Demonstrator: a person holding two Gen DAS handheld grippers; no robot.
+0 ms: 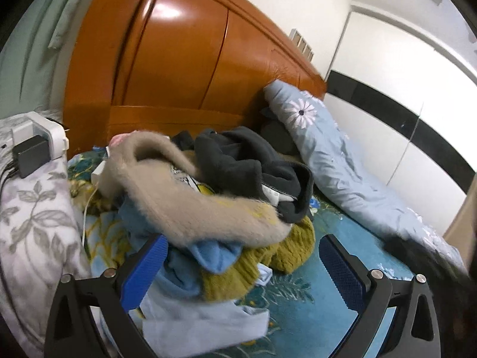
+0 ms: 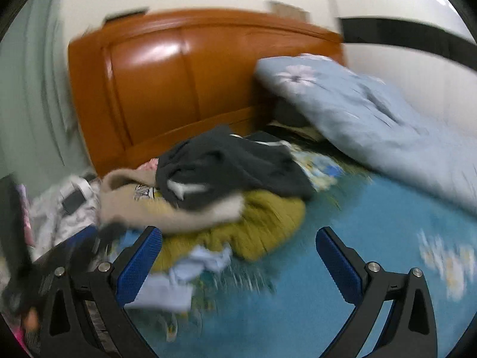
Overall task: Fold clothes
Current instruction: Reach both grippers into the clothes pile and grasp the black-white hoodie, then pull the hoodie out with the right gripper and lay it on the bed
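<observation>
One teal floral bedspread [image 1: 313, 292] below orange headboard [image 1: 167, 68]

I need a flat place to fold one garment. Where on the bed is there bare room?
The teal bedsheet lies bare between the clothes pile and the light blue quilt, ahead of the open right gripper. It is crowded at the pile and toward the floral pillow by the open left gripper.

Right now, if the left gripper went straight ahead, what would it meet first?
Probably the clothes pile: the left gripper is open, and the light blue garment lies between its fingers, under the fuzzy beige sweater. Depth is uncertain.
</observation>
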